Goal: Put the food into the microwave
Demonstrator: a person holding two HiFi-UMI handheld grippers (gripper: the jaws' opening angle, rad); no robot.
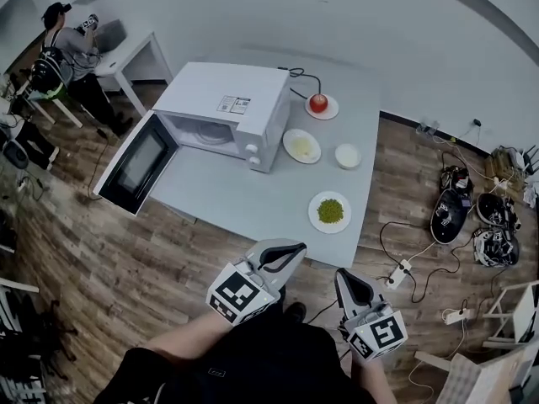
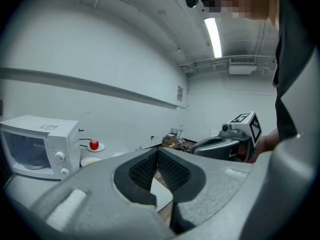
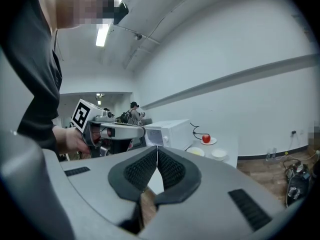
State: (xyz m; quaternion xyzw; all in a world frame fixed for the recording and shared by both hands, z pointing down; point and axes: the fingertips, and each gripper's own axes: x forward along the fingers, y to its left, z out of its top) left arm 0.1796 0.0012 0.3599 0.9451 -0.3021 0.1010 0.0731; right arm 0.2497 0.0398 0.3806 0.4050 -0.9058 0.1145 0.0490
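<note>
A white microwave (image 1: 227, 112) stands on the grey table (image 1: 227, 196) with its door (image 1: 135, 162) swung open to the left. Right of it are a red apple (image 1: 318, 103) on a plate, a plate of pale yellow food (image 1: 301, 146), a small white bowl (image 1: 348, 156) and a plate of green peas (image 1: 329, 211). My left gripper (image 1: 290, 251) and right gripper (image 1: 344, 274) hover short of the table's near edge, both shut and empty. The left gripper view shows shut jaws (image 2: 157, 151), the microwave (image 2: 37, 146) and the apple (image 2: 93, 144); the right gripper view shows shut jaws (image 3: 157, 149) and the microwave (image 3: 170, 133).
A person (image 1: 72, 53) sits at a white desk (image 1: 135, 53) at the back left. Power strips and cables (image 1: 400, 272) lie on the wooden floor at the right, with dark gear (image 1: 450, 213) beyond. A white frame (image 1: 514, 310) stands at the lower right.
</note>
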